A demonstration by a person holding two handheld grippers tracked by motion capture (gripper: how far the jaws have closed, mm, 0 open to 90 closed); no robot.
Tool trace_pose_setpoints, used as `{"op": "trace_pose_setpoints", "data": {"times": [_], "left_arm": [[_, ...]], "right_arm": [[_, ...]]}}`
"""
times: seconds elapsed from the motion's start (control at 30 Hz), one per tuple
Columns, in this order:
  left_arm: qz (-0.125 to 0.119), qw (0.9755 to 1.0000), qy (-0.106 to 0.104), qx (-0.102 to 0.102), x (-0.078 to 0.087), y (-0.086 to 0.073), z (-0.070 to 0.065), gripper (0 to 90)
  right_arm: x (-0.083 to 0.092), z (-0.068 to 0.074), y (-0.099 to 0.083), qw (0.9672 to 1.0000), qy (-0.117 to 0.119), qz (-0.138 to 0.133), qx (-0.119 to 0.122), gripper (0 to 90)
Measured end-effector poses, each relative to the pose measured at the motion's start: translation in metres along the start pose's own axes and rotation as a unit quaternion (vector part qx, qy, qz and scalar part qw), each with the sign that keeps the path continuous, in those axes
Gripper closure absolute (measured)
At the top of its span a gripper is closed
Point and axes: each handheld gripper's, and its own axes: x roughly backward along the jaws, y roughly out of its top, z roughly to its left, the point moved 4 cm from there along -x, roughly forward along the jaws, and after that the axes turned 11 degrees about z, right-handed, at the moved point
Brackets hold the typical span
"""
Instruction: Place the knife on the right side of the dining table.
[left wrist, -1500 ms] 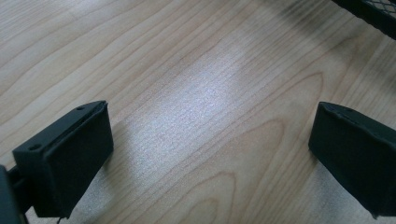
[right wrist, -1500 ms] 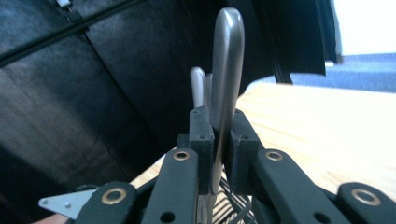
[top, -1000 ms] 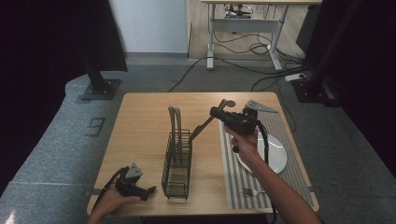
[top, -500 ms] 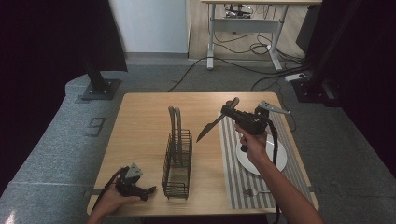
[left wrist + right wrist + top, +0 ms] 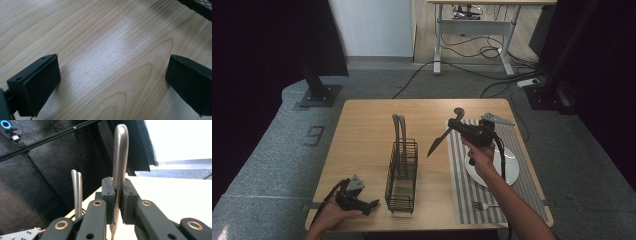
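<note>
My right gripper hangs over the table between the wire caddy and the placemat, shut on a metal knife. The blade slants down and left toward the caddy, and the handle end sticks up past the jaws. In the right gripper view the pads pinch the knife's handle at my right gripper. A black wire caddy holds two upright utensil handles, also in view as the handles. My left gripper rests open on the wood near the front left edge, with bare table between the jaws of my left gripper.
A striped placemat lies on the right side of the wooden table. On it are a white plate and, near the front edge, a fork. The caddy's corner is just ahead of the left gripper.
The right gripper has sunk a little with the knife still in its grip, the blade tip now lower beside the caddy. The left gripper has stayed in place.
</note>
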Motion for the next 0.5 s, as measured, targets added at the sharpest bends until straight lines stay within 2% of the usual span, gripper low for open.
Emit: {"op": "trace_pose_setpoints", "data": {"times": [0.1, 0.33, 0.5], "left_arm": [[0.0, 1.0, 0.0, 0.0, 0.0, 0.0, 0.0, 0.0], [0.0, 1.0, 0.0, 0.0, 0.0, 0.0, 0.0, 0.0], [0.0, 1.0, 0.0, -0.001, 0.0, 0.0, 0.0, 0.0]], "right_arm": [[-0.002, -0.002, -0.002, 1.0, -0.004, 0.004, -0.001, 82.7], [-0.009, -0.014, -0.009, 0.9993, -0.031, 0.021, 0.002, 82.7], [-0.01, -0.022, -0.01, 0.999, -0.04, 0.021, -0.003, 82.7]]}}
